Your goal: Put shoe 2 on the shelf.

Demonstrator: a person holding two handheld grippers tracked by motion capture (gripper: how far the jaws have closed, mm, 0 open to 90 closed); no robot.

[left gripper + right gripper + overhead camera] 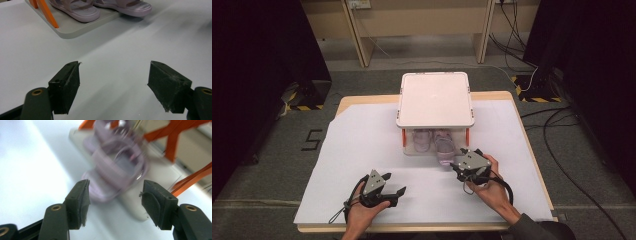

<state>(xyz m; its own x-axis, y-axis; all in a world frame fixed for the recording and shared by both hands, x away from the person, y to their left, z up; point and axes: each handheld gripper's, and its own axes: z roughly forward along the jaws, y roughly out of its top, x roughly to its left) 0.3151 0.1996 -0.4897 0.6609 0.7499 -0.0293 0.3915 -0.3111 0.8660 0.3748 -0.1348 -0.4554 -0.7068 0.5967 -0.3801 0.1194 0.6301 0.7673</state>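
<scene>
Lying lengthwise toward person, right sandal (445,148) overhangs tray (75,31) edge; left sandal (422,140) parallel.

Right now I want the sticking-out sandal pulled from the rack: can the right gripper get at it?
Probably yes. The right gripper is open just in front of the sandal, whose end overhangs the rack's base, and nothing lies between. The rack's top shelf covers only the sandal's far part.

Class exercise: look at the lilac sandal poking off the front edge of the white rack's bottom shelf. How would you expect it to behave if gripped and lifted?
The lilac sandal is probably light: small, thin straps. The straps would likely flex under the jaws, while the thicker sole looks stiffer. Overhanging the shelf, it may tip if nudged.
</scene>
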